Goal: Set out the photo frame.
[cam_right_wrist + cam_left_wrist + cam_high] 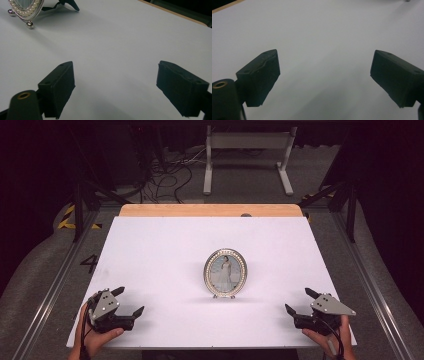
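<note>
An oval silver picture frame (225,273) with a pearl-studded rim stands upright near the middle of the white table (165,245), holding a photo of a figure in a pale dress. Its lower edge and small ball feet (25,12) reach into the top left of the right gripper view, with its black back stand behind. My left gripper (129,301) rests at the front left corner, open, nothing between its jaws (324,75). My right gripper (299,301) sits at the front right, also open and empty (115,85). Both are well apart from the frame.
A wooden strip (210,210) runs along the table's far edge. Beyond it are a white metal stand (247,155) and loose cables (165,175) on the grey floor. Metal rails (370,285) flank the table. White surface lies all around the frame.
</note>
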### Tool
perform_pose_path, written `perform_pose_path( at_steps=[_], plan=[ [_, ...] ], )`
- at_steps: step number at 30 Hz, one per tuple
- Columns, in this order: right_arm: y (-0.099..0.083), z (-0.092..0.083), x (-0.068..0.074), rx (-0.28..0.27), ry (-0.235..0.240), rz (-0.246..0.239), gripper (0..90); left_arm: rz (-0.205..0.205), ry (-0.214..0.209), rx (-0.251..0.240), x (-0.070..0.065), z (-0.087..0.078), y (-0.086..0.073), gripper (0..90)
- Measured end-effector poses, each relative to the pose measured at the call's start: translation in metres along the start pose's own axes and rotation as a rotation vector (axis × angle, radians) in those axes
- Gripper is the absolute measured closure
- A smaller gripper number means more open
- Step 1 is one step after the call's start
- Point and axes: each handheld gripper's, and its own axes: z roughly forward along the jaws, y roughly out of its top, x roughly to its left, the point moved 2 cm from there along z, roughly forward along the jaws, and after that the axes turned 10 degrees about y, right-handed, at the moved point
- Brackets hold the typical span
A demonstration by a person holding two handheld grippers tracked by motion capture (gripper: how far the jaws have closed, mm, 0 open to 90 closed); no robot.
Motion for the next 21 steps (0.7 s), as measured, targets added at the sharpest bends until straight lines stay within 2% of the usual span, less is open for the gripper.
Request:
perform_pose_path(
  at_steps=[6, 9, 10, 11, 21],
  plan=[
    [0.0004, -0.0019, -0.0015, -0.012, -0.008, 0.005, 15.4, -0.02, 0.003, -0.015, 0.0028, -0.0023, 0.0007, 9.2],
    [-0.0021, -0.0023, -0.0024, 0.0, -0.015, 0.004, 15.4, -0.055, -0.018, -0.013, 0.0044, -0.0003, 0.0, 8.7],
    [-0.0028, -0.0024, -0.003, 0.002, -0.018, 0.003, 15.4, -0.055, -0.018, -0.013, 0.0044, -0.0003, 0.0, 8.7],
    [-0.0032, -0.0025, -0.004, 0.003, -0.021, 0.005, 15.5, -0.072, -0.018, -0.017, 0.0055, -0.0006, -0.0002, 8.7],
    [-0.0038, -0.0039, -0.0059, 0.002, -0.033, 0.007, 16.0, -0.061, 0.01, -0.004, 0.0058, -0.0007, -0.0004, 8.7]
  ],
)
